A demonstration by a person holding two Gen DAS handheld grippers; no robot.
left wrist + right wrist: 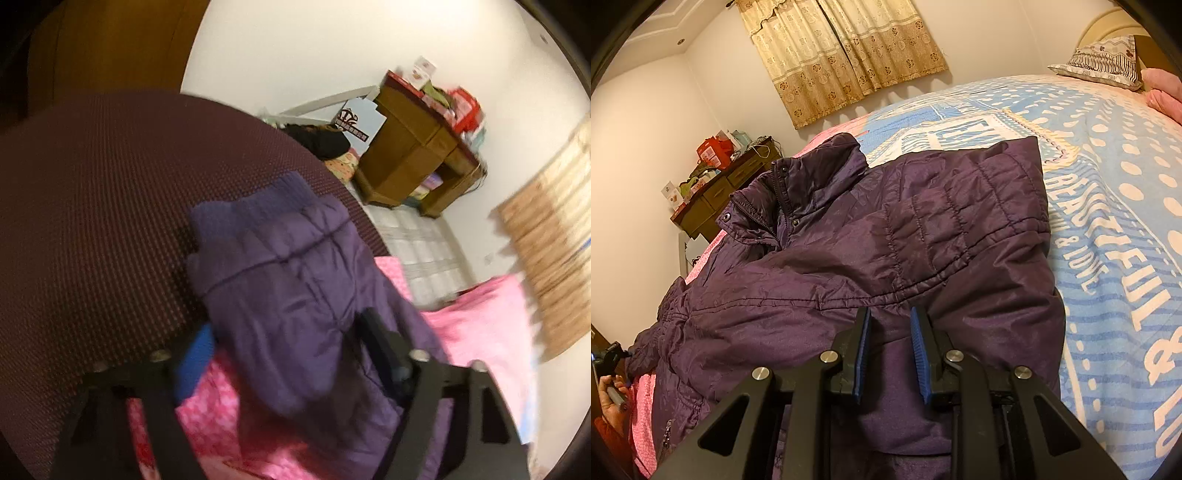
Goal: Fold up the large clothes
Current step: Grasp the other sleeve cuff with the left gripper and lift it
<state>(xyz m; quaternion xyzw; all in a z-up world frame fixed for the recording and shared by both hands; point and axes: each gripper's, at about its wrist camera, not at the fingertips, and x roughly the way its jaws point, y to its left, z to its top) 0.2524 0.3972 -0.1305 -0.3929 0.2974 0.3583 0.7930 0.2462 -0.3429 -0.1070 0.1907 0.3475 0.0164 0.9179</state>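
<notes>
A dark purple quilted jacket (871,236) lies spread on the bed, collar toward the far left. In the right wrist view my right gripper (890,321) hovers over the jacket's near part, blue pads a little apart with fabric between them; whether it grips is unclear. In the left wrist view my left gripper (284,347) has its jaws wide, and a purple sleeve with ribbed cuff (280,258) lies between them and drapes over the right finger (384,343). A blue pad shows on the left finger (195,365).
The bed has a blue dotted cover (1108,206) and a pink sheet (480,325). A pillow (1104,62) lies at the head. A brown desk (410,155) with clutter stands by the wall. Curtains (842,55) hang behind. A maroon mesh surface (92,221) fills the left.
</notes>
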